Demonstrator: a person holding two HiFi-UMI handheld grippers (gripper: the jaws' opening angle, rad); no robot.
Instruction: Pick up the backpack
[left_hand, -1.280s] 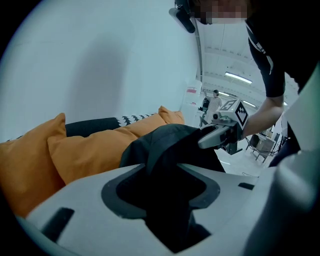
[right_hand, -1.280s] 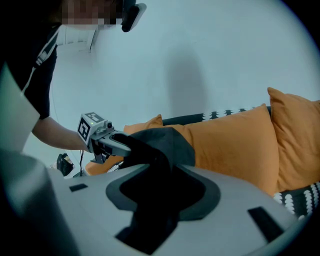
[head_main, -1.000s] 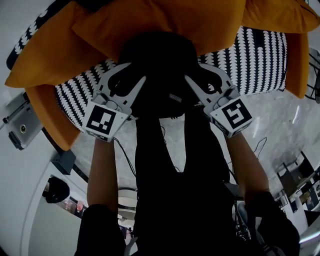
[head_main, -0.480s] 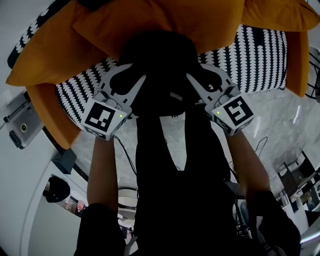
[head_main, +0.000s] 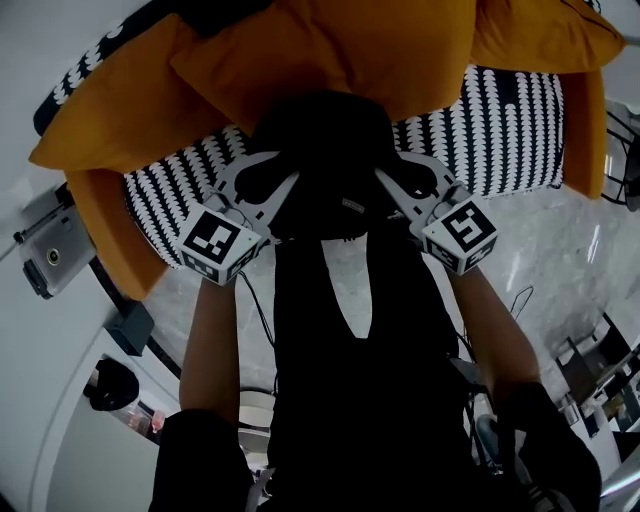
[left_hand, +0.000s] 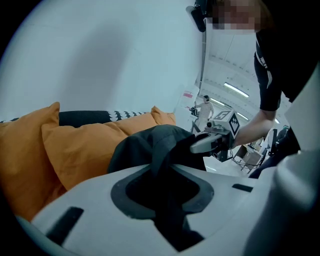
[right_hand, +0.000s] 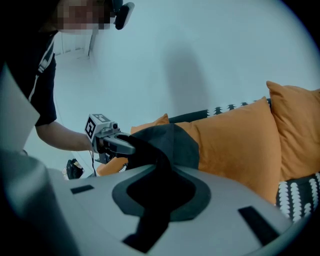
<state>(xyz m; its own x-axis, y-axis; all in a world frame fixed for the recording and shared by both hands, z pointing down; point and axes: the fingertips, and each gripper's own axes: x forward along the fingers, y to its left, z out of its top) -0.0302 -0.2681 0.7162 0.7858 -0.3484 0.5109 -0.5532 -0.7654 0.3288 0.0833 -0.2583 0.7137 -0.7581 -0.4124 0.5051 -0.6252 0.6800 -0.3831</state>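
A black backpack leans against orange cushions on a sofa, its straps hanging toward me. My left gripper holds its left side and my right gripper its right side. Both pairs of jaws have just been closing, with black fabric between them. In the left gripper view the backpack bunches up into the left gripper, and the right gripper bites the far side. In the right gripper view the backpack runs into the right gripper, with the left gripper opposite.
Orange cushions lie behind and beside the backpack on a black-and-white patterned sofa seat. A marble floor with cables lies below. A grey device sits at the left. A pale wall stands behind the sofa.
The jaws of both grippers have narrowed onto the backpack's fabric. The left gripper has shifted a little to the right, toward the bag.
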